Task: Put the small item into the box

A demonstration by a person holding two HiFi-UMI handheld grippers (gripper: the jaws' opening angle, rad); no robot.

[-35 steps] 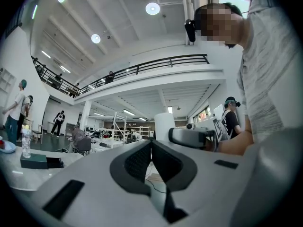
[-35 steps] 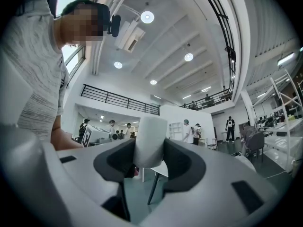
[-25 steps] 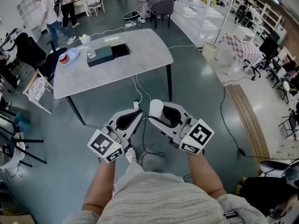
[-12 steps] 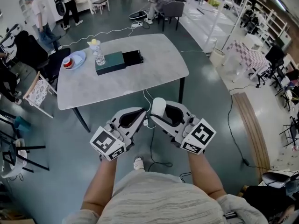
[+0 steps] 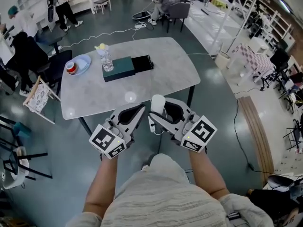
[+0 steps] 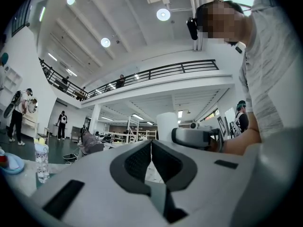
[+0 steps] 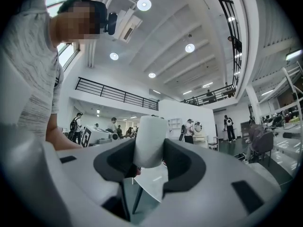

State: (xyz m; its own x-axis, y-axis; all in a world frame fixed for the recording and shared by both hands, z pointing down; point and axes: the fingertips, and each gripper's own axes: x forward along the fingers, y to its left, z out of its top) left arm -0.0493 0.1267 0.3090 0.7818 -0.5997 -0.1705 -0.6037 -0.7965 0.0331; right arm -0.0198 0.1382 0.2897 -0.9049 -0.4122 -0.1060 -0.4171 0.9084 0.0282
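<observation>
A white cylinder-shaped small item stands upright between the jaws of my right gripper, which is shut on it; the same item fills the middle of the right gripper view. My left gripper is beside it, shut with nothing between its jaws. Both are held in the air in front of the grey table. On the table's far part lies the dark green box with its black tray pulled out to the right.
A water bottle and a blue plate with a red cup stand left of the box. Chairs stand at the table's left. Cables run over the floor under the table. People stand at the back left.
The table and box have come closer and lower in the head view as the person walks toward them. Both grippers keep their pose, the right one still holding the white item.
</observation>
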